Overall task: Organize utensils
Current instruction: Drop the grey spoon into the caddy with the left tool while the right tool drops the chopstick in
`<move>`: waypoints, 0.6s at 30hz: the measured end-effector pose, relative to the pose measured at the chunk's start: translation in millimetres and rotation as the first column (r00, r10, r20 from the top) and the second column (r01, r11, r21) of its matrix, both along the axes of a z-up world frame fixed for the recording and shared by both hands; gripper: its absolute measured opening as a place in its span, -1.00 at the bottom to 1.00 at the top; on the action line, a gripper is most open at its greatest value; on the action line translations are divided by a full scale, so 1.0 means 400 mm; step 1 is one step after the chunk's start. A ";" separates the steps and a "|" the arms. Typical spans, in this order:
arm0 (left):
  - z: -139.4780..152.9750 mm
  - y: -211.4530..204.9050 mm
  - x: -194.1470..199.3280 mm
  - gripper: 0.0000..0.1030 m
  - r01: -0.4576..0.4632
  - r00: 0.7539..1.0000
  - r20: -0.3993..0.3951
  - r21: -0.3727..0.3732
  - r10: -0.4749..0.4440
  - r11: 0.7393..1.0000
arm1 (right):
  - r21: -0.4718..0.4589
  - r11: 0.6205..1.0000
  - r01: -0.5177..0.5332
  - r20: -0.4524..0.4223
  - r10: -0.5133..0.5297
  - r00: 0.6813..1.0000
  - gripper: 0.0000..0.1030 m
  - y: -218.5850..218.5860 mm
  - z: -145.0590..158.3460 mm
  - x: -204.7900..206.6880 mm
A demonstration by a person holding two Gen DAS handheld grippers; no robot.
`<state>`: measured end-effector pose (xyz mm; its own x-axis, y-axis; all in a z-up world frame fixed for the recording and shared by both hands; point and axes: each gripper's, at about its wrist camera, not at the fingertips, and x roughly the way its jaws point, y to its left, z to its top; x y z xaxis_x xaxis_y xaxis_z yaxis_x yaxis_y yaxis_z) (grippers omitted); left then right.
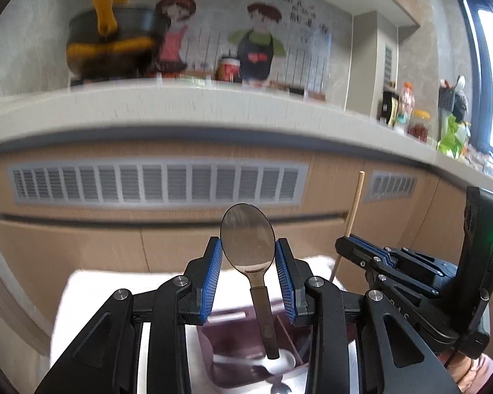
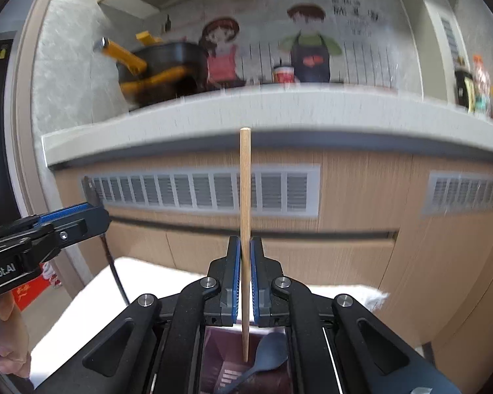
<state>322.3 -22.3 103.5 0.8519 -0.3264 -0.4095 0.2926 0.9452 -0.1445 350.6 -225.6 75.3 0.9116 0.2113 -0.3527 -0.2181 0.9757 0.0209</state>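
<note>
In the left wrist view, a metal spoon [image 1: 248, 239] is held by the left gripper [image 1: 248, 274], its fingers [image 1: 213, 279] pinching the bowl edge-on from both sides. The bowl is kept upright and the dark handle hangs down toward a maroon bin [image 1: 226, 344] below. The bin stands on a white cloth [image 1: 92, 295] over the surface, and pale utensils [image 1: 279, 361] are seen lying in its bottom. The grip on the bowl, not the handle, is judged to leave the handle free to be lowered first into a compartment.

Further right in the same view, the right gripper [image 1: 348, 244] is seen from the side with a wooden chopstick [image 1: 353, 210] rising out of it.

In the right wrist view, the right gripper [image 2: 245, 275] has its fingers [image 2: 235, 275] pressed almost together, pinching the chopstick [image 2: 245, 216] near its lower part. The stick is held upright, its lower end over the bin [image 2: 220, 358], where a dark blue spoon [image 2: 269, 354] lies. This vertical hold is judged suited to carrying or sorting the stick without snagging the other pieces.

Both utensils are clear of the bin. Which compartment each is meant for cannot be told. The counter [image 2: 279, 108] behind appears blurred.
</note>
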 end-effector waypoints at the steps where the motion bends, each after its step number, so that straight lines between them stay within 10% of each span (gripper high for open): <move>1: -0.022 -0.006 0.009 -0.33 0.002 1.000 -0.021 0.007 -0.002 1.000 | -0.003 1.000 -0.004 -0.019 0.004 1.000 -0.91 -0.003 -0.015 0.008; 6: -0.112 -0.040 0.039 -0.30 0.025 0.990 -0.138 0.061 -0.017 0.998 | -0.072 0.997 -0.026 -0.155 0.014 0.988 -0.75 0.003 -0.109 0.025; 10: -0.127 -0.028 0.006 -0.29 0.016 0.988 -0.155 0.067 -0.005 0.998 | -0.099 0.995 -0.025 -0.208 0.004 0.978 -0.13 -0.004 -0.149 0.017; 15: -0.140 0.016 -0.075 -0.08 -0.056 0.985 -0.159 0.094 0.070 0.994 | -0.126 0.992 -0.008 -0.203 -0.018 0.979 -0.03 -0.032 -0.167 -0.062; 18: -0.162 0.047 -0.132 -0.05 -0.083 0.979 -0.176 0.103 0.100 0.991 | -0.142 0.990 0.009 -0.199 -0.037 0.979 0.42 -0.037 -0.167 -0.109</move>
